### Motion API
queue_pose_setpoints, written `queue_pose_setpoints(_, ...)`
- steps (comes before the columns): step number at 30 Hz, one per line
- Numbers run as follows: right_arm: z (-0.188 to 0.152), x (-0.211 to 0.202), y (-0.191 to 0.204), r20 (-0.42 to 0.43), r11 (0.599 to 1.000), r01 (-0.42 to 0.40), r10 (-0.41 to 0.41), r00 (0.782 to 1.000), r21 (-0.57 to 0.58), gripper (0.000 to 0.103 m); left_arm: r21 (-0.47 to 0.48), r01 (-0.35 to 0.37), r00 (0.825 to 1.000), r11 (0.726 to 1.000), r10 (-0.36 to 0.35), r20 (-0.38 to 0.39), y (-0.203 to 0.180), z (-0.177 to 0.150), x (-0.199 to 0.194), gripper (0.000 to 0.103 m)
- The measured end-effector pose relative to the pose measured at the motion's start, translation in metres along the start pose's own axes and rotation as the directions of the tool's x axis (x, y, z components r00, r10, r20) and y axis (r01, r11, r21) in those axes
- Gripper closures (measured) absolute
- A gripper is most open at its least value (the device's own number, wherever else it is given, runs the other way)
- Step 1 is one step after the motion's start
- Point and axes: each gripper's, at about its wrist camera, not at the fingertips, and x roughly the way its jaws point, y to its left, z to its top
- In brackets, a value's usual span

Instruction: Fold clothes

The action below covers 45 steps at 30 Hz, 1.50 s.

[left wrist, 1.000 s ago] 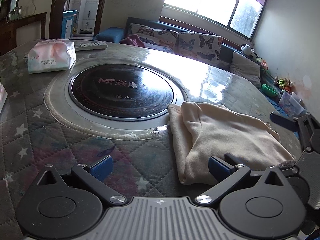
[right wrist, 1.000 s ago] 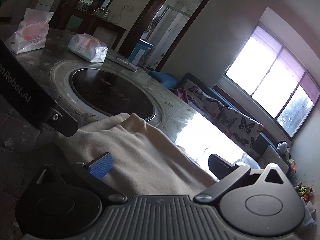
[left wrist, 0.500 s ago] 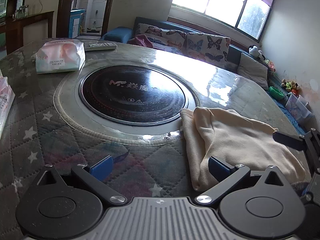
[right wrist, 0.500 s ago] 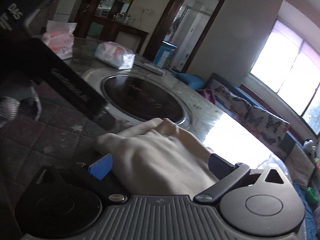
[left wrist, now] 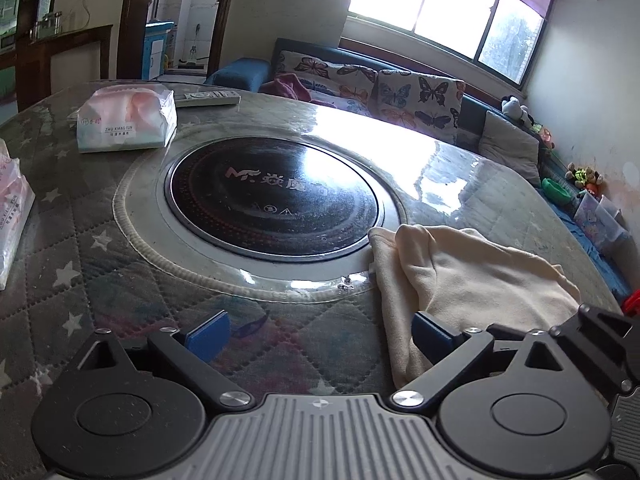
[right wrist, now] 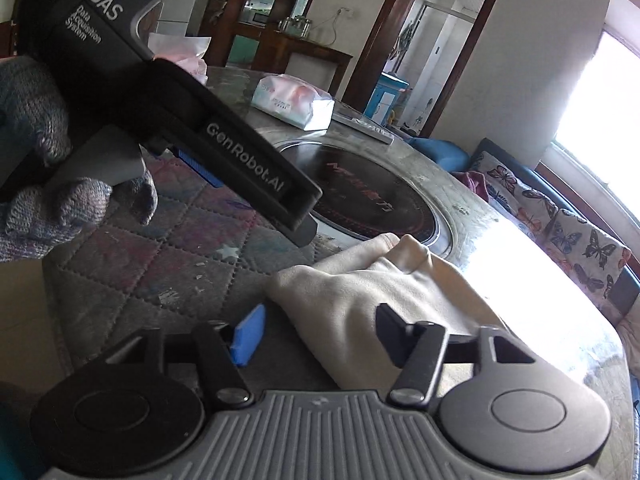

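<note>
Clothes here amounted to one cream garment (left wrist: pixel 472 276), already folded into a compact bundle on the quilted table (left wrist: pixel 120 280) just beside the round hotplate (left wrist: pixel 272 196), so most of the folding looked done, with perhaps a last tidy or fold left. In the left wrist view the left gripper (left wrist: pixel 320 334) pointed down toward the table, its jaws wide and closing slightly, with only the garment's near edge by its right pad and nothing gripped. In the right wrist view the right gripper (right wrist: pixel 320 332) angled down over the bundle's near corner, jaws closing with cloth between them, not yet pinched; a gloved hand (right wrist: pixel 48 168) held the other tool above.
</note>
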Motion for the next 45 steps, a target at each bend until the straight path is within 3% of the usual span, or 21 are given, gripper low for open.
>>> queue_pose_setpoints(5, 0.003, 0.004, 0.000, -0.017, 1.000, -0.023, 0.023, 1.000, -0.012, 0.060, -0.065, 0.055, 0.998, 0.996, -0.056, -0.016, 0.008, 0.003, 0.002, 0.015)
queue_pose_setpoints(9, 0.004, 0.006, -0.003, -0.021, 0.999, -0.045, 0.045, 0.999, 0.007, 0.084, -0.092, 0.093, 0.995, 0.991, -0.096, -0.023, 0.009, 0.005, 0.003, 0.015)
queue_pose_setpoints(13, 0.004, 0.002, -0.012, -0.005, 0.996, -0.072, 0.073, 0.997, 0.055, 0.093, -0.163, 0.148, 0.987, 0.975, -0.156, -0.037, 0.013, 0.008, 0.007, 0.015)
queue_pose_setpoints(18, 0.004, -0.009, -0.033, 0.026, 0.983, -0.122, 0.119, 0.993, 0.140, 0.096, -0.285, 0.225, 0.967, 0.932, -0.250, -0.055, 0.016, 0.013, 0.015, 0.014)
queue_pose_setpoints(27, 0.000, -0.032, -0.076, 0.097, 0.944, -0.203, 0.184, 0.978, 0.258, 0.100, -0.427, 0.291, 0.923, 0.856, -0.369, -0.110, -0.001, 0.021, 0.046, 0.015)
queue_pose_setpoints(30, -0.002, -0.037, -0.084, 0.110, 0.943, -0.206, 0.183, 0.977, 0.261, 0.101, -0.459, 0.298, 0.914, 0.837, -0.389, -0.115, -0.003, 0.024, 0.056, 0.018)
queue_pose_setpoints(33, -0.004, -0.036, -0.087, 0.092, 0.954, -0.194, 0.177, 0.980, 0.227, 0.099, -0.494, 0.279, 0.917, 0.823, -0.381, -0.118, 0.000, 0.026, 0.058, 0.019)
queue_pose_setpoints(37, -0.007, -0.028, -0.083, 0.077, 0.961, -0.197, 0.185, 0.980, 0.193, 0.090, -0.474, 0.240, 0.935, 0.847, -0.334, -0.123, 0.006, 0.029, 0.052, 0.019)
queue_pose_setpoints(41, -0.006, -0.021, -0.070, 0.081, 0.970, -0.204, 0.194, 0.978, 0.133, 0.063, -0.472, 0.218, 0.944, 0.854, -0.307, -0.121, 0.013, 0.032, 0.048, 0.019)
queue_pose_setpoints(45, -0.003, -0.010, -0.053, 0.057, 0.974, -0.212, 0.208, 0.976, 0.075, 0.063, -0.483, 0.212, 0.944, 0.849, -0.307, -0.125, 0.020, 0.029, 0.049, 0.019)
